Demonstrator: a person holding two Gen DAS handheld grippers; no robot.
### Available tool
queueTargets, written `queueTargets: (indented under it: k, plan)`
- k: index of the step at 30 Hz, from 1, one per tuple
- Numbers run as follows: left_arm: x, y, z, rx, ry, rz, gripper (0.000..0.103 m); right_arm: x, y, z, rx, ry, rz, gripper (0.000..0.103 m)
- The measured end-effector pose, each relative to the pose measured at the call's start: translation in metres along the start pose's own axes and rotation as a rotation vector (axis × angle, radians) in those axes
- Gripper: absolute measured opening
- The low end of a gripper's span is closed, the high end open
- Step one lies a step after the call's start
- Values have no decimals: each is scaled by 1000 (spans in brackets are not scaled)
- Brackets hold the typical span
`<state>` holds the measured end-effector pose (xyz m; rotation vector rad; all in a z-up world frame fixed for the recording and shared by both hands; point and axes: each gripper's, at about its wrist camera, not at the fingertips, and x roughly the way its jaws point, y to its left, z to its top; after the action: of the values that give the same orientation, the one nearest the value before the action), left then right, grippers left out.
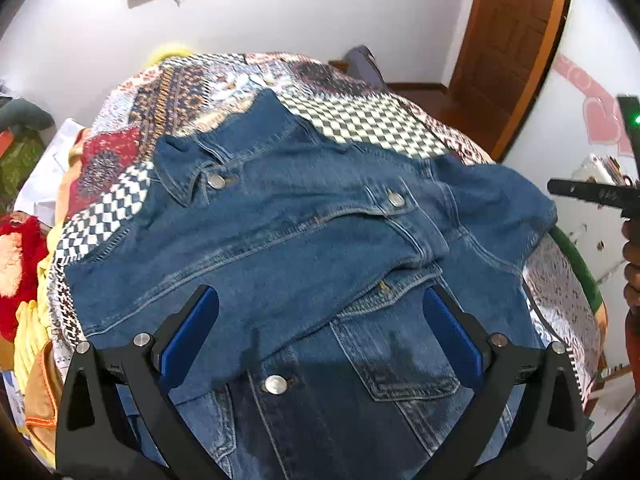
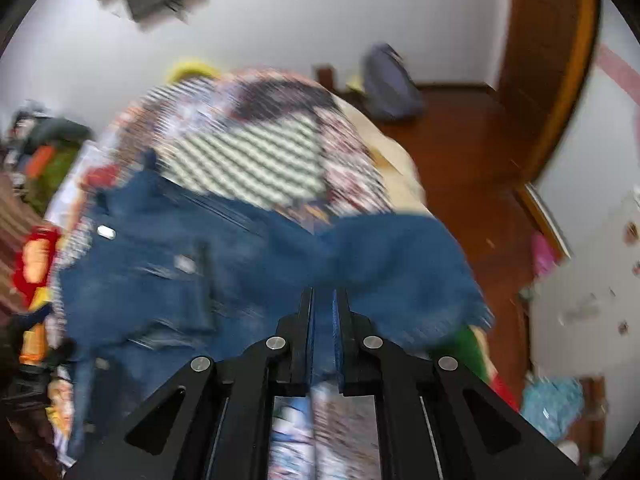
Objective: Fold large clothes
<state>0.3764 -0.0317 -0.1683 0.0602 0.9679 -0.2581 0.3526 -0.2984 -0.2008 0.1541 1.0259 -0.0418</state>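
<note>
A blue denim jacket (image 1: pixel 304 240) lies spread on a bed with a patchwork cover (image 1: pixel 352 116), collar at the left, metal buttons showing. My left gripper (image 1: pixel 320 300) is open and hovers just above the jacket's front, holding nothing. In the right wrist view the picture is blurred by motion. My right gripper (image 2: pixel 324 292) is shut on a fold of the jacket (image 2: pixel 384 256) at its right edge and holds that part lifted. The right gripper also shows at the right edge of the left wrist view (image 1: pixel 592 194).
Piled clothes and a red fluffy item (image 1: pixel 20 248) lie along the bed's left side. A wooden door (image 1: pixel 516 40) and wooden floor (image 2: pixel 460 148) are at the right. A bag (image 2: pixel 390 84) sits on the floor beyond the bed.
</note>
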Motion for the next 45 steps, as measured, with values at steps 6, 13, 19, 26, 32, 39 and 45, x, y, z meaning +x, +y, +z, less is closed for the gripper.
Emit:
queueTargets:
  k: [6, 13, 19, 26, 32, 39, 45]
  plan:
    - [10, -32, 6, 62, 7, -31, 103, 18, -74, -23, 220, 117, 74, 4]
    - [33, -78, 19, 81, 65, -105, 103, 34, -126, -31, 420, 157, 144, 4]
    - [65, -145, 43, 166, 133, -186, 103, 29, -133, -42, 363, 156, 89, 4]
    - [126, -242, 60, 364, 231, -206, 102, 8, -150, -60, 384, 136, 136, 4]
    - [153, -279, 60, 455, 175, -110, 65, 1, -161, -69, 392, 133, 134, 4]
    - [139, -257, 80, 307, 124, -197, 9, 9, -153, -71, 350, 159, 132, 4]
    - [79, -249, 93, 327, -7, -220, 8, 11, -124, -61, 287, 154, 183, 4]
